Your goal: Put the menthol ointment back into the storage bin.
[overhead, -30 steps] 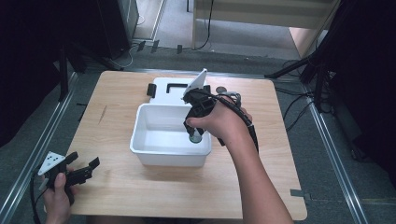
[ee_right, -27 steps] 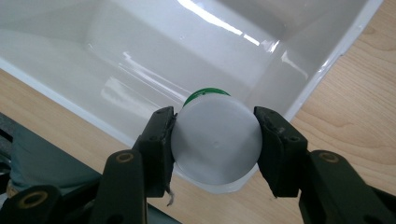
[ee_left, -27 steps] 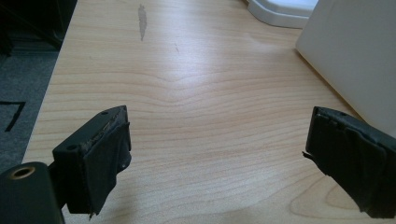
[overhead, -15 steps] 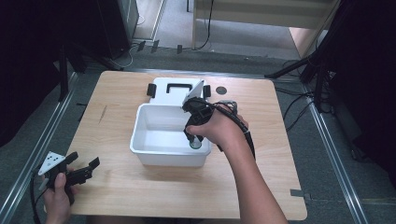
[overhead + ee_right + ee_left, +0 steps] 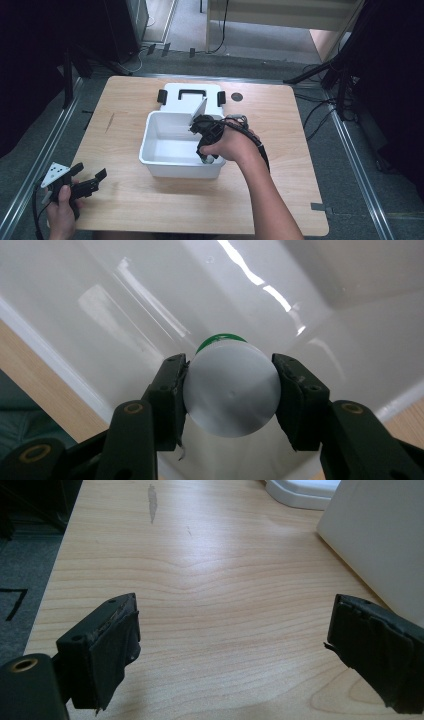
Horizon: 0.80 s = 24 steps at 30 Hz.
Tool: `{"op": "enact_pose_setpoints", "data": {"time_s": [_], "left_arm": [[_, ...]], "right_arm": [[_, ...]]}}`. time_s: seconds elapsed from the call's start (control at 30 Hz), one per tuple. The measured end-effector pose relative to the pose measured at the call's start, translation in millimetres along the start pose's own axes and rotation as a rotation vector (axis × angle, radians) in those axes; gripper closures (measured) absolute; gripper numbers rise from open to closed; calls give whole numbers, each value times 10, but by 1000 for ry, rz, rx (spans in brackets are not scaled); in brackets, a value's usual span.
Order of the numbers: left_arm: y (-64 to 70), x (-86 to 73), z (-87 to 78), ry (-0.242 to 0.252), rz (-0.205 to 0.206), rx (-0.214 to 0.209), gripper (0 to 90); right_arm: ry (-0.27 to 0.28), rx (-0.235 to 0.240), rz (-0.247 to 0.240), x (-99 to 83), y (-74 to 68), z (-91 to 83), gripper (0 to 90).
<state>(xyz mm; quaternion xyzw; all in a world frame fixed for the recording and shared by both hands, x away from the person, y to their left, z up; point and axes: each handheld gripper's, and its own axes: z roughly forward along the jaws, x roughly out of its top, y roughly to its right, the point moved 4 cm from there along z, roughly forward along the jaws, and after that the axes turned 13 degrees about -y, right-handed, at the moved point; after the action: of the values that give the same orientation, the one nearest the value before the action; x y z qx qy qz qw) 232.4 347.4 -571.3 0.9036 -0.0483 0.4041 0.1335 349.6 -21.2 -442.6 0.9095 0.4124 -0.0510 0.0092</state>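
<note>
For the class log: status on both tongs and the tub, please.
Right tongs shut on white-capped bottle, low inside tub. Left tongs open, nothing held, over bare table. Nothing blocking.

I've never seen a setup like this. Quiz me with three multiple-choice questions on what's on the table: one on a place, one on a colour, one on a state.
1. Where is the right gripper?
A. inside the white bin
B. on the lid
C. off the table

2. What colour rims the round object it holds?
A. red
B. green
C. yellow

3. How is the left gripper?
A. shut on a cup
B. shut, empty
C. open, empty

Answers: A, bin walls surround it; B, a green edge shows behind the white face; C, bare wood between its jaws.
</note>
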Motion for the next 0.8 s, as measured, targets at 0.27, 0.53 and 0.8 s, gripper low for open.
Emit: {"op": "enact_pose_setpoints", "data": {"time_s": [0.27,0.53,0.8], "left_arm": [[1,-1,0,0,-2,0,74],[0,-2,-2,-4,2,1,74],[-1,-2,-2,-7,0,0,74]], "right_arm": [[11,9,-61,11,15,107,518],[39,-17,-81,59,53,184,517],[20,-40,-111,132,9,303,517]]}}
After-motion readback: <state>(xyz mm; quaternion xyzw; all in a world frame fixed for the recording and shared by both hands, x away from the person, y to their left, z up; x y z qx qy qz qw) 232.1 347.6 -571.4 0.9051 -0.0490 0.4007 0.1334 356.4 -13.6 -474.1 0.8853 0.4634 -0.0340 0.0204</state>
